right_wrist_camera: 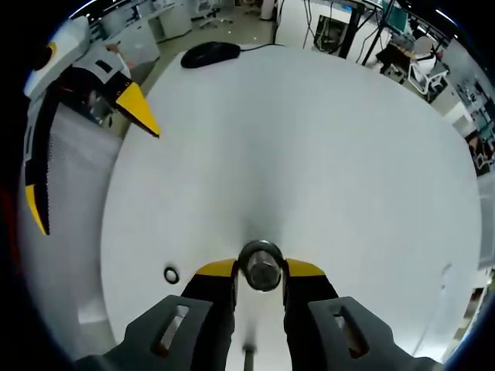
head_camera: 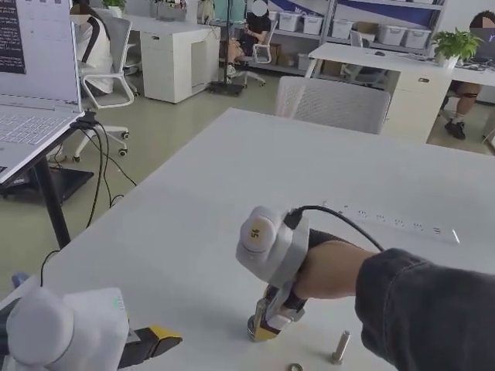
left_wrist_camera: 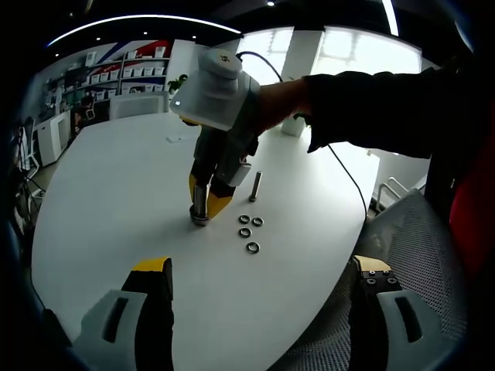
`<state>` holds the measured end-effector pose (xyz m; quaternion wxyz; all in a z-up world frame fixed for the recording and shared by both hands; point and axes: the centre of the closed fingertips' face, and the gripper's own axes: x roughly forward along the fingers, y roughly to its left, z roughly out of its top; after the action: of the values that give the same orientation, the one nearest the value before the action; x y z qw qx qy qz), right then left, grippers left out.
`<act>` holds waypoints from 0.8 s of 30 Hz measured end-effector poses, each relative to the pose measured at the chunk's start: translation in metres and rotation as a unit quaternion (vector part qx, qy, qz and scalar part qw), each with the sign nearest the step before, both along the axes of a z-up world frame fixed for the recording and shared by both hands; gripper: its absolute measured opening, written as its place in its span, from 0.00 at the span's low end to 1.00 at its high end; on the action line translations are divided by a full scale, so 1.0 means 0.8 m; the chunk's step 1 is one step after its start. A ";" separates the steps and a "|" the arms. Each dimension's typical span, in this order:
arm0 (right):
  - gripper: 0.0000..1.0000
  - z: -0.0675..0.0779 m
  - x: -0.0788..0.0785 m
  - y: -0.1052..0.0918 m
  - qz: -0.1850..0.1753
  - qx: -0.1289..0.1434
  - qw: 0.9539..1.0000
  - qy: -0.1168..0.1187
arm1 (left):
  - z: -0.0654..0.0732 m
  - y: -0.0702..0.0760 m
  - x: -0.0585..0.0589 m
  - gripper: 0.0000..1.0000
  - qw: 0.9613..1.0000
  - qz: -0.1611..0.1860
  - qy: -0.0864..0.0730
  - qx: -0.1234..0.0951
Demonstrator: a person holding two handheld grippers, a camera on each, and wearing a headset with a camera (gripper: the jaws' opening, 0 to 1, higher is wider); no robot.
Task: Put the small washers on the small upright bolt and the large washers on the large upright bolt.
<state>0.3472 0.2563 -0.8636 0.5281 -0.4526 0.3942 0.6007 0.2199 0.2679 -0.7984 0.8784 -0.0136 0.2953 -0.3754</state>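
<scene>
**Left hand-held gripper (left_wrist_camera: 261, 267) open; right hand-held gripper (head_camera: 264, 328) closed on a round metal part (right_wrist_camera: 261, 264).**
The left hand-held gripper hovers with its jaws wide apart, holding nothing. The right one pinches the part low against the tabletop (left_wrist_camera: 116, 178); whether it is a washer or a bolt head cannot be told. Just right of it lie four loose washers (left_wrist_camera: 252, 247), near the slim upright bolt (left_wrist_camera: 254, 185). The washers are judged rigid, light and slick, so the grip goes across the outer rim.

- Small bolt (left_wrist_camera: 254, 185): slim, silver, stood upright on the white bench (left_wrist_camera: 116, 193).
- Washers (left_wrist_camera: 245, 233): four silver rings, laid flat in a loose cluster just beside the small bolt.
- Large bolt (right_wrist_camera: 261, 264): stubby, silver, seen end-on as a round top, clasped between the jaws of the right hand-held gripper (right_wrist_camera: 261, 272).
</scene>
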 end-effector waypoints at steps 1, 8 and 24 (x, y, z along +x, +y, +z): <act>0.23 0.000 0.000 0.000 0.000 0.000 1.000 0.000 | 0.000 0.000 0.000 0.95 1.000 0.000 0.000 0.000; 0.23 -0.002 0.000 0.000 -0.003 0.003 1.000 0.003 | -0.001 0.000 -0.001 0.95 1.000 -0.001 0.002 0.000; 0.27 -0.003 -0.001 -0.002 -0.009 0.005 1.000 0.009 | -0.003 0.001 -0.001 0.95 1.000 -0.002 0.003 0.001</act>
<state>0.3461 0.2546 -0.8661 0.5322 -0.4409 0.3996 0.6022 0.2195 0.2684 -0.8009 0.8766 -0.0133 0.2987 -0.3771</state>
